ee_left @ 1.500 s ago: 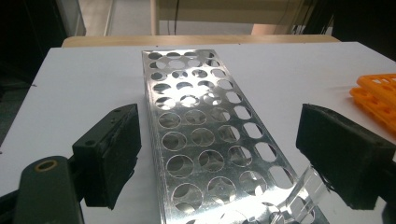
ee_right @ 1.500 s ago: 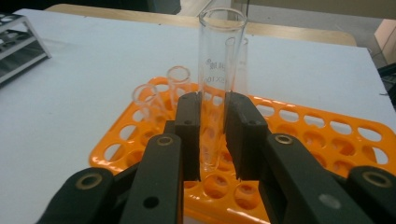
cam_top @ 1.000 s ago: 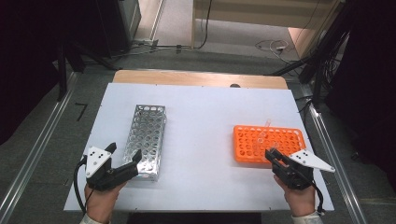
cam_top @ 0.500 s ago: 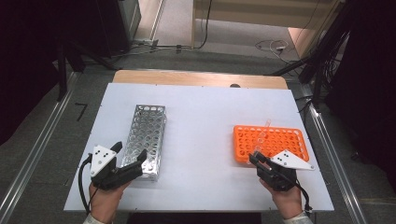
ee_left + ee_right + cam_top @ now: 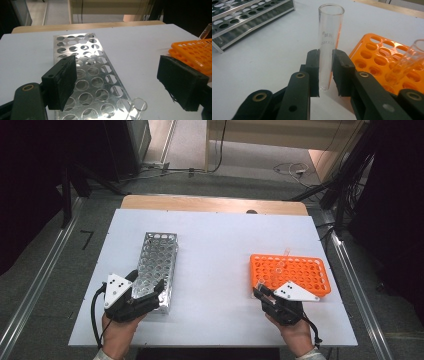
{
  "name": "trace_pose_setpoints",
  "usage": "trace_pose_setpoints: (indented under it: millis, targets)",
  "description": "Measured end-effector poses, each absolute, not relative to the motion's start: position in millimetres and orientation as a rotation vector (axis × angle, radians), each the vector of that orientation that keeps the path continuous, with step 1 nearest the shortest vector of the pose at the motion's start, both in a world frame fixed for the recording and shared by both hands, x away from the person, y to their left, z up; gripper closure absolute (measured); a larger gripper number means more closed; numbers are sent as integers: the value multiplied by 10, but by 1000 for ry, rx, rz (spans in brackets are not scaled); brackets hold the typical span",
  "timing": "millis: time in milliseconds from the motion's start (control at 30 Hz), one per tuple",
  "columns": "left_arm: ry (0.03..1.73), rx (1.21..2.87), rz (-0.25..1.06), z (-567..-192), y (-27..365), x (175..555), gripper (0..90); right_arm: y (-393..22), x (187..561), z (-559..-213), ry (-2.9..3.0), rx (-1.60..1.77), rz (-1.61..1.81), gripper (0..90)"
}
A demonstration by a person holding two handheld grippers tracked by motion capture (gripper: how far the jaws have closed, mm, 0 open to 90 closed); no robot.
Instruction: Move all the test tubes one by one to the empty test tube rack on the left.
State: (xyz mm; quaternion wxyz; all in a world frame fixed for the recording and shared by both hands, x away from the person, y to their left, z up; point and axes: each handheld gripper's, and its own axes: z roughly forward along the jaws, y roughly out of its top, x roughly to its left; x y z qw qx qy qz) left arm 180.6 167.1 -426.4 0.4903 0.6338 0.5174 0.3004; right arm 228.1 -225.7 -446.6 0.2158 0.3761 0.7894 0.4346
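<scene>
Now the tube stands upright, pinched between my right gripper's jaws at its lower half, mouth up so it can drop straight into a hole. It hangs just off the orange rack's seven-o'clock corner, clear of the holes. My left gripper is spread wide, its jaws on either side of the metal rack's six-o'clock end and not pressing it, I judge to steady the rack. The right gripper view shows printing on the glass and another tube leaning in the orange rack at three o'clock. The left gripper view shows one more tube in the metal rack's near end.
</scene>
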Motion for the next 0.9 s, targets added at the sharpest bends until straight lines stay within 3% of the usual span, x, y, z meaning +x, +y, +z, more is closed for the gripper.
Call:
trace_pose_setpoints:
  millis: [900]
  targets:
    - [1132, 1648, 647, -4282, 1195, 1902, 176, -1794, 2296, -4529, 2293, 931, 1210, 732]
